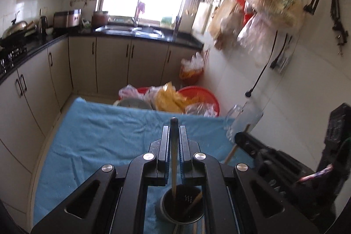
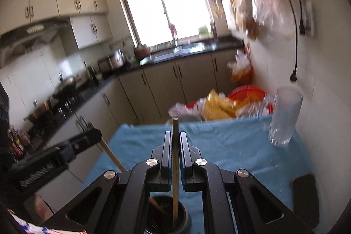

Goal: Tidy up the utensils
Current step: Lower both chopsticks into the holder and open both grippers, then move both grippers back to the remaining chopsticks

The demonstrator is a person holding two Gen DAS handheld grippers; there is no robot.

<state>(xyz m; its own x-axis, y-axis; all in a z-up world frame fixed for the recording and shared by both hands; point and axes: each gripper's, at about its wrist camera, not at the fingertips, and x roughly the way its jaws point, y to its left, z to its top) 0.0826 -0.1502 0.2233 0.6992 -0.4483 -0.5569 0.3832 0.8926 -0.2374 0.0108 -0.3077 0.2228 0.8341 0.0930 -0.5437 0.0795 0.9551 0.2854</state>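
Note:
In the left wrist view my left gripper [image 1: 174,127] is shut on a wooden chopstick [image 1: 174,159] with a dark tip. Its lower end stands in a dark round holder [image 1: 182,206] on the blue cloth [image 1: 98,135]. At the right, my right gripper [image 1: 241,137] holds a second chopstick [image 1: 231,154] that slants down toward the same holder. The right wrist view shows the right gripper [image 2: 175,134] shut on its chopstick [image 2: 175,168], whose lower end is inside the holder [image 2: 167,215]. The left gripper [image 2: 94,133] and its chopstick [image 2: 113,156] come in from the left.
A tall clear glass [image 2: 285,115] stands at the cloth's far right corner by the wall. Red basins [image 1: 197,93] with plastic bags lie past the far edge. A dark flat object [image 2: 305,196] lies on the right. Cabinets [image 1: 33,91] run along the left.

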